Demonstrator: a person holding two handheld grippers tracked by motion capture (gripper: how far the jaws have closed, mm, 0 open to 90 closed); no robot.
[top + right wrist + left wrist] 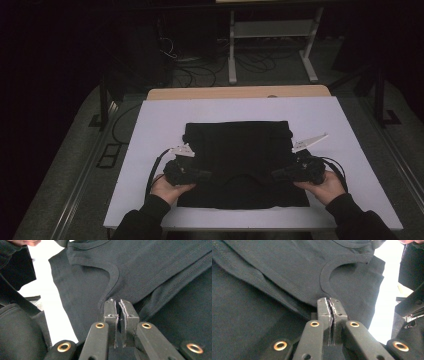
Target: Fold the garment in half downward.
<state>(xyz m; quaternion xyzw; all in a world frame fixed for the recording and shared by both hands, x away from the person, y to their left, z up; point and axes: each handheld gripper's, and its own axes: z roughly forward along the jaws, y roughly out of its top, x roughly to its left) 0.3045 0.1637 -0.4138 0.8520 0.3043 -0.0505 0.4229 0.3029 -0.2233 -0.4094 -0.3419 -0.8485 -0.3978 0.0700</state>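
Note:
A black T-shirt (237,150) lies spread flat on a white board (160,125), its collar toward the person. My left gripper (206,175) reaches in from the left at the shirt's near edge. Its jaws are pressed together on a fold of the fabric beside the neck opening (342,272), as the left gripper view (329,302) shows. From the other side my right gripper (276,174) mirrors it. Those jaws (119,303) pinch the cloth just below the collar band (110,272). The collar sags in a curve between the two grippers.
The white board rests on a wooden table (235,92) and has bare margins on both sides of the shirt. Behind the table stand a white-legged rack (270,30) and loose cables (200,70) on the floor. The surroundings are dark.

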